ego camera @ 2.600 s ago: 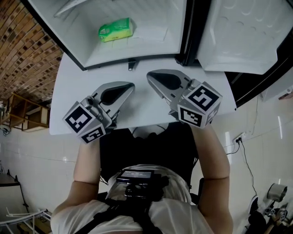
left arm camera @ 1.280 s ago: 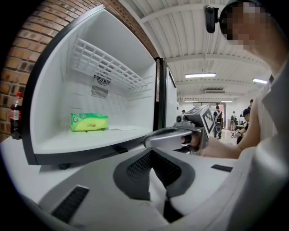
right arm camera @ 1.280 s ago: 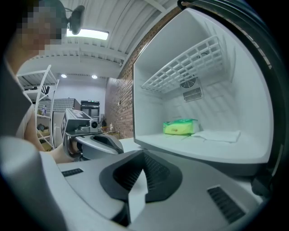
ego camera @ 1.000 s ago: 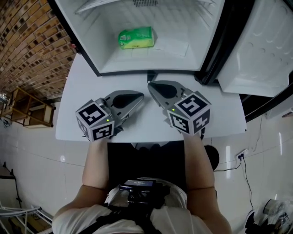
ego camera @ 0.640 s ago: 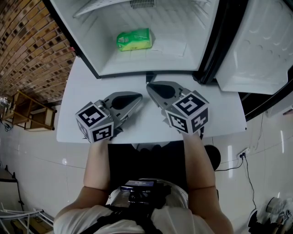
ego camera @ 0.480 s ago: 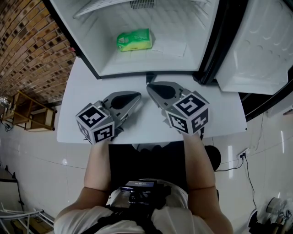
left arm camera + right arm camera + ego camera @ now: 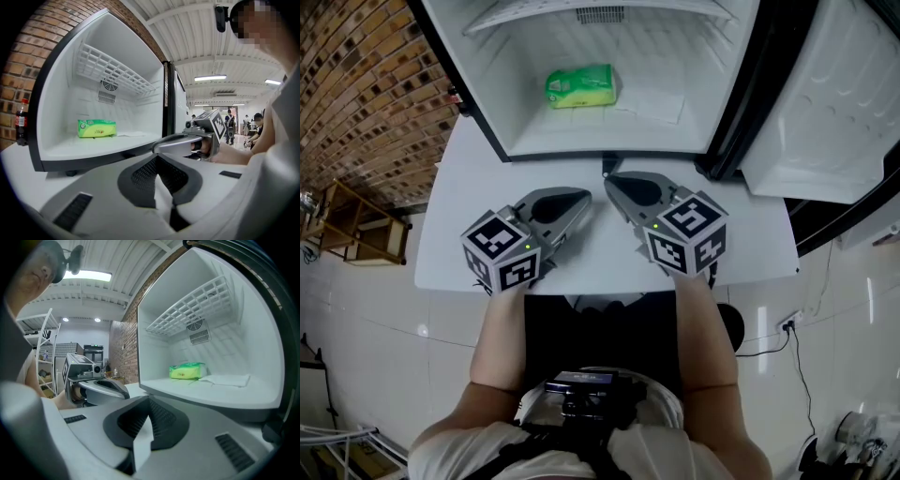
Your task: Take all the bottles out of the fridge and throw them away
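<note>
The fridge compartment (image 7: 502, 131) stands open in front of me. Inside it I see no bottle, only a green packet (image 7: 579, 86) (image 7: 96, 128) (image 7: 187, 371) and a white sheet (image 7: 652, 105). A dark cola bottle with a red cap (image 7: 20, 121) stands outside the fridge, to its left, by the brick wall. My left gripper (image 7: 586, 195) (image 7: 157, 157) and right gripper (image 7: 609, 178) (image 7: 149, 399) are side by side over the white surface (image 7: 450, 253) just before the compartment. Both are shut and hold nothing.
A white wire shelf (image 7: 112, 70) hangs near the compartment's top. The fridge door (image 7: 834, 103) stands open at the right. A brick wall (image 7: 356, 84) borders the left, with a wooden rack (image 7: 356, 225) below it. Cables lie on the tiled floor (image 7: 825, 375).
The head view has shifted slightly, so the fridge sits a little differently in frame. Both grippers stay shut and in place.
</note>
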`<state>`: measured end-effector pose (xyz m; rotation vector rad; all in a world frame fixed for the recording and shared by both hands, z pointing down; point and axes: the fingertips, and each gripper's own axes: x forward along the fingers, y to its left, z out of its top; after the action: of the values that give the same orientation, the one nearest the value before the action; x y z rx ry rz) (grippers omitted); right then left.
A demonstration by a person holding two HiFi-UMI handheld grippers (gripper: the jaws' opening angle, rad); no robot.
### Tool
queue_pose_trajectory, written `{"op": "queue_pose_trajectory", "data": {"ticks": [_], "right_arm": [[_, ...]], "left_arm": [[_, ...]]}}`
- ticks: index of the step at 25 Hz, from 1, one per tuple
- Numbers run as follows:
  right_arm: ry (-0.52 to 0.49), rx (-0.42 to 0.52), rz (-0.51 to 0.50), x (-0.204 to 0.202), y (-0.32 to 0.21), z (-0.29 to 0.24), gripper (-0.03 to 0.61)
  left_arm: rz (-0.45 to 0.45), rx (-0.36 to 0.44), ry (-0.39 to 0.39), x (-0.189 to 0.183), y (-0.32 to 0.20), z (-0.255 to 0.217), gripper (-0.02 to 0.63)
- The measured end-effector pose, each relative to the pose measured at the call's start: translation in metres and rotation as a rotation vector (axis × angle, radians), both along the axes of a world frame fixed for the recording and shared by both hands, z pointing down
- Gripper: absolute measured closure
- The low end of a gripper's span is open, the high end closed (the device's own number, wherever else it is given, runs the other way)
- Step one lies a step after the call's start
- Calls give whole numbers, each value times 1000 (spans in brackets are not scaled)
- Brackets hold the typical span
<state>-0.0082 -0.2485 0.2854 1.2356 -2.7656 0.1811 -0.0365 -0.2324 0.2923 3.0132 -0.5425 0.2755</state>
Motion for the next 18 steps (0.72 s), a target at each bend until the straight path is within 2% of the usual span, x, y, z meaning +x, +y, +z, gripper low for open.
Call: {"op": "queue_pose_trajectory", "data": {"ticks": [3,7,9,10,12,14,17,18], "right_arm": [[-17,2,-69,-11,3,-2,578],[-23,19,-221,-26,12,-6,578],[36,49,-270,-27,11,-6,578],[98,84,-270,-25,8,-7,578],[239,204,-193,-16,-5,-21,578],[338,327,-41,-3,-26,-48,572],[357,386,133,12,-59,-73,560],[353,381,162,15,-69,-74,528]], "left_arm": [[6,0,-15,-1,-1,0,600],[13,12,-24,-1,-2,-4,600],[4,14,-12,1,0,-3,600],[2,14,-8,1,1,-2,600],[3,13,-5,2,4,-1,600],[6,14,-5,3,5,-1,600],[3,13,-8,2,5,0,600],[3,12,-9,2,4,0,600]]}}
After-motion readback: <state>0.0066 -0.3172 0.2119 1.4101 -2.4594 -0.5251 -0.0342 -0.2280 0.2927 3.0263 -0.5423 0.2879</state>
